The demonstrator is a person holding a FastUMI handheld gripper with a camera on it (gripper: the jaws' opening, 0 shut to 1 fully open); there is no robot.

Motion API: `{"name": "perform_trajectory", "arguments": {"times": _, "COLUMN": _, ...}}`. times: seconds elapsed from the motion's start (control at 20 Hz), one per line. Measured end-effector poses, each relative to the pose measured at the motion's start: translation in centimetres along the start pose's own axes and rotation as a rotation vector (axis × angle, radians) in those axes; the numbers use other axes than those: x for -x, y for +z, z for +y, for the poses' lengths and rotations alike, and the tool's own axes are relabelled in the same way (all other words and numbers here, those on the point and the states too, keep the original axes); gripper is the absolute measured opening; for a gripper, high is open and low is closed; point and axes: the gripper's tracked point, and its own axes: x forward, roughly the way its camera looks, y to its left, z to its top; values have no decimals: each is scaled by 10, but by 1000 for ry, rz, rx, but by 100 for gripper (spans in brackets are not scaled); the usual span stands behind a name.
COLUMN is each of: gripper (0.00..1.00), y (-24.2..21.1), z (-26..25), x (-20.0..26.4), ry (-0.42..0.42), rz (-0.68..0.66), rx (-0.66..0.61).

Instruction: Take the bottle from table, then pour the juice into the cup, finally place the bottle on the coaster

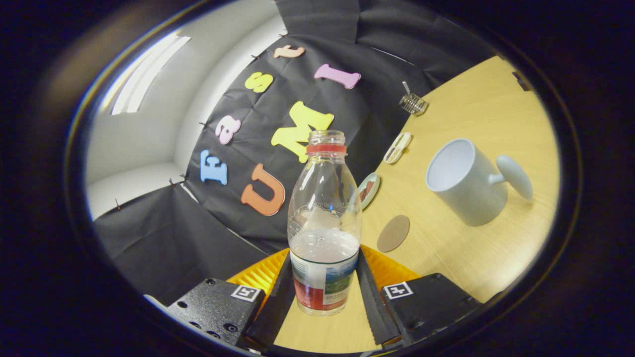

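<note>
The bottle (324,223) stands between the fingers (369,290), coaster (393,233) just beyond, cup (466,181) farther right.

The single fisheye camera rides on the gripper (325,297) and looks forward along its jaws, which stand close on either side of the bottle (324,223), very near the lens. The view is rolled sideways: the table (471,258) tilts up to one side, the booth wall beyond.

I see clutter along the wall — a small wire basket (413,103), an oblong dish (397,148), a round dish (368,190) — on the wooden table (486,104).
</note>
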Motion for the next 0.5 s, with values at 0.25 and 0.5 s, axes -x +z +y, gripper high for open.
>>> {"name": "perform_trajectory", "arguments": {"times": 0.25, "gripper": 75, "y": -3, "z": -6, "x": -2, "ry": 20, "rz": -24, "rx": -193}}
{"name": "perform_trajectory", "arguments": {"times": 0.5, "gripper": 75, "y": -10, "z": -5, "x": -5, "ry": 25, "rz": -26, "rx": -281}}
